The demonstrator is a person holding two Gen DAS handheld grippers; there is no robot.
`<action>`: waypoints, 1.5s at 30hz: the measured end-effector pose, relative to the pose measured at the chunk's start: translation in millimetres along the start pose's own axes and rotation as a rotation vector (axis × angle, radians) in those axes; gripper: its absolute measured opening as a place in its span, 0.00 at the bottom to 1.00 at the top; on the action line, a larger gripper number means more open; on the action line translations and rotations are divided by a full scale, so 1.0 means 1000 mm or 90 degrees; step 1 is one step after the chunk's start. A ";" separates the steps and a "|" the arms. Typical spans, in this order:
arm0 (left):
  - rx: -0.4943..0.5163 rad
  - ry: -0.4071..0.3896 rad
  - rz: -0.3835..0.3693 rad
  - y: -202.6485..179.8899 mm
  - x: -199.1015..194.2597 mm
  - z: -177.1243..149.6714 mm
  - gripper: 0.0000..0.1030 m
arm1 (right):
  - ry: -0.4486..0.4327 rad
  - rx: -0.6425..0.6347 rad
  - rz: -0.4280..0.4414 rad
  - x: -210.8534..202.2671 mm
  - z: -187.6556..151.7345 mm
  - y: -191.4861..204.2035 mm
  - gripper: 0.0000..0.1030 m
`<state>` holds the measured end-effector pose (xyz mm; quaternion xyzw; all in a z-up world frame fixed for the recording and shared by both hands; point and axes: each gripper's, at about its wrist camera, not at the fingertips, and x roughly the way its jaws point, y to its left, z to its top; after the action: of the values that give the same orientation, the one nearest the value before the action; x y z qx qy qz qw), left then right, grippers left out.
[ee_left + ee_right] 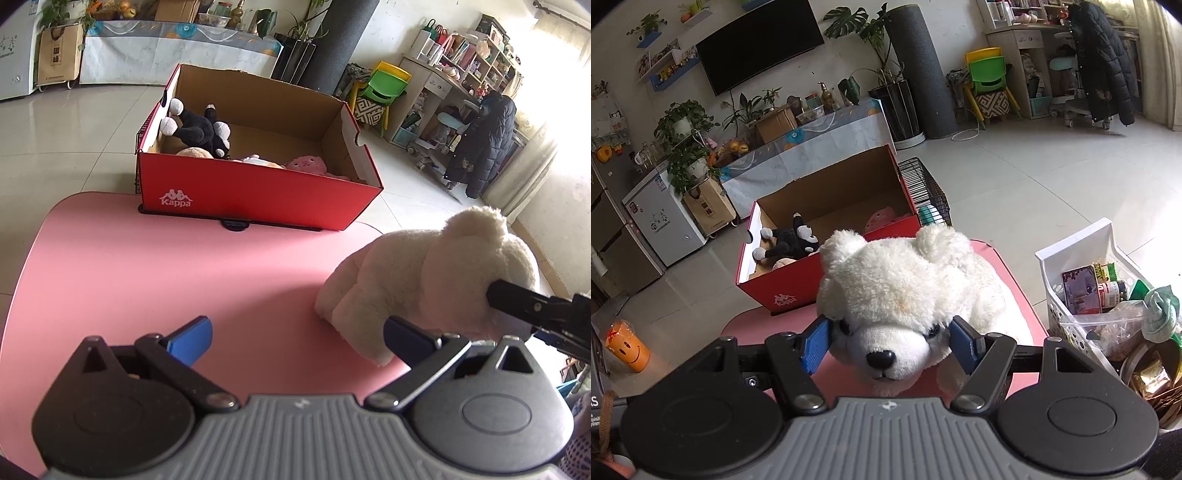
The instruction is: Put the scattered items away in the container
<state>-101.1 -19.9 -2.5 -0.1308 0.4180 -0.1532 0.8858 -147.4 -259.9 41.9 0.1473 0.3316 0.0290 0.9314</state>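
White teddy bear [905, 291] lying on the near right part of the pink table [147, 266], well apart from the box and not yet stowed; apparently the last loose toy on the tabletop, as far as both views reach. Head of the bear set between the blue pads [816, 345] of the right gripper [890, 345], jaws spread wide to either side of the face at eye level, pads touching or just beside the fur; hard to tell whether squeezing or only framing, with no lift off the table to be seen. Left gripper [295, 339] spread too, with nothing between its fingers, hanging over bare table just left of the bear, right finger close to the bear's side. Red cardboard box [258, 192] standing at the far edge of the table, open on top, already holding a black and white plush [201, 129], a tan plush [195, 152] and a pink plush [306, 164], plus something pale between them, too hidden to name. Plenty of free floor left at the right end of the box. Most of the tidying done, by the look of it; left to do: firm pinch on the bear, carry to the far side, drop in. White basket [1071, 254] of odds and ends off the right of the table, likely no part of the job.
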 end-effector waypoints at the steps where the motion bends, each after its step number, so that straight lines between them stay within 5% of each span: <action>1: 0.000 0.000 0.000 0.000 0.000 0.000 1.00 | -0.006 -0.002 -0.005 -0.002 0.001 0.000 0.67; 13: -0.002 0.000 -0.002 0.000 0.000 0.000 1.00 | -0.017 0.021 -0.156 -0.020 0.024 -0.012 0.71; 17: 0.001 0.000 -0.004 -0.001 0.000 0.000 1.00 | -0.050 0.010 -0.150 -0.032 0.032 -0.015 0.71; 22: 0.001 0.010 0.008 -0.001 0.002 0.000 1.00 | -0.060 0.031 -0.066 -0.040 0.033 -0.026 0.71; 28: -0.009 0.026 0.016 0.000 0.008 -0.003 1.00 | 0.015 0.008 -0.014 -0.026 0.028 -0.018 0.71; 31: -0.008 0.031 0.018 -0.001 0.010 -0.005 1.00 | 0.095 -0.038 -0.049 -0.004 0.016 -0.003 0.70; 45: -0.027 0.023 0.023 0.008 0.009 -0.003 1.00 | 0.191 -0.028 -0.087 0.031 -0.021 -0.005 0.71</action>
<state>-97.4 -16.5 -13.4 -0.1392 0.4396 -0.1304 0.8777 -136.3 -254.9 6.1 0.0982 0.4754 -0.0060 0.8743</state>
